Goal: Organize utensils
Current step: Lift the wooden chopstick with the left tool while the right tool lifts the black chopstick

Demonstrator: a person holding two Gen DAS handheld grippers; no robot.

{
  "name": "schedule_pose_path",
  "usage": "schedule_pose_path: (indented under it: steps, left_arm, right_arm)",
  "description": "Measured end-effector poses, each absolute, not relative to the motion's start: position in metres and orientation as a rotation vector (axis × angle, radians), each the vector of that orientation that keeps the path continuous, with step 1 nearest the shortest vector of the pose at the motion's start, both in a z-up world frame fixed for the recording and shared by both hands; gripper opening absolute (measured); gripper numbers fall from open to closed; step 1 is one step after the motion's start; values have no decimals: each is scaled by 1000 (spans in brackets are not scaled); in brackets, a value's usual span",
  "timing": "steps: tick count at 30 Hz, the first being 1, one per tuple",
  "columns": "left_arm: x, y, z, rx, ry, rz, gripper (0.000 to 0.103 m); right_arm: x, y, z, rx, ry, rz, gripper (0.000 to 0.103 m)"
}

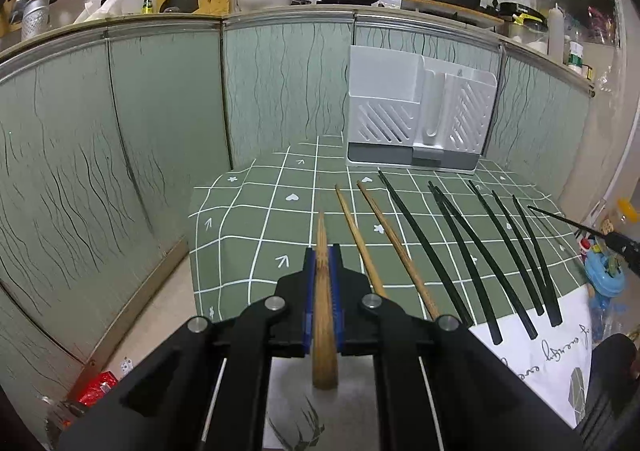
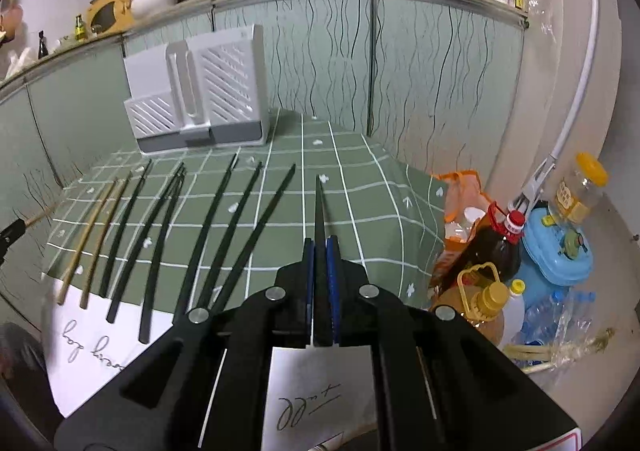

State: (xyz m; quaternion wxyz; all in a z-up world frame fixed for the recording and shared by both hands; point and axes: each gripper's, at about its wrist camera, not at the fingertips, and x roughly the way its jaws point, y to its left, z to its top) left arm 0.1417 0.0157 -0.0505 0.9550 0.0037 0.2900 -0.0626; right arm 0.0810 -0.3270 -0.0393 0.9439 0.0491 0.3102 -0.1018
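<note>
Left gripper (image 1: 322, 263): blue-padded jaws clamped on a light brown wooden chopstick (image 1: 322, 315), which runs along the centre of the left wrist view, tip pointing up-frame, butt end hanging below the pads over the cloth.

Right gripper (image 2: 320, 255): blue pads closed on a thin black chopstick (image 2: 319, 211), its tip pointing up the centre of the right wrist view, held clear of the cloth.

Green tablecloth with white grid lines (image 1: 256, 211) fills mid-frame. On it, right of the left gripper, two more wooden chopsticks (image 1: 384, 235) lie side by side. Further right lies a fan of black chopsticks (image 1: 480, 251), two of them crossing near their tips. Their thick ends overhang onto a white printed sheet (image 1: 540, 355) at lower right.

White slotted plastic utensil holder with grey base (image 1: 416, 119) stands upright at the far edge of the cloth, upper right of centre, against the pale green cabinet doors (image 1: 160, 123). Nothing sticks out of its compartments; their insides cannot be seen from this angle.

Right wrist view, right edge: bottles and a blue plastic container (image 2: 560, 251) on the floor beside the table.
</note>
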Motion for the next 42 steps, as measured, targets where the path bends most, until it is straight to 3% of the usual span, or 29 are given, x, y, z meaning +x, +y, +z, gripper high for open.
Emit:
schedule_pose_path:
  steps: [30,42]
  left_arm:
    - [157,29,26,-23,470,-159,7]
    - [210,9,65,41,464,-370,7]
  right_arm:
    - [111,-358,40,47,489,-54,6]
    - [145,-366,87,98,488,73,6]
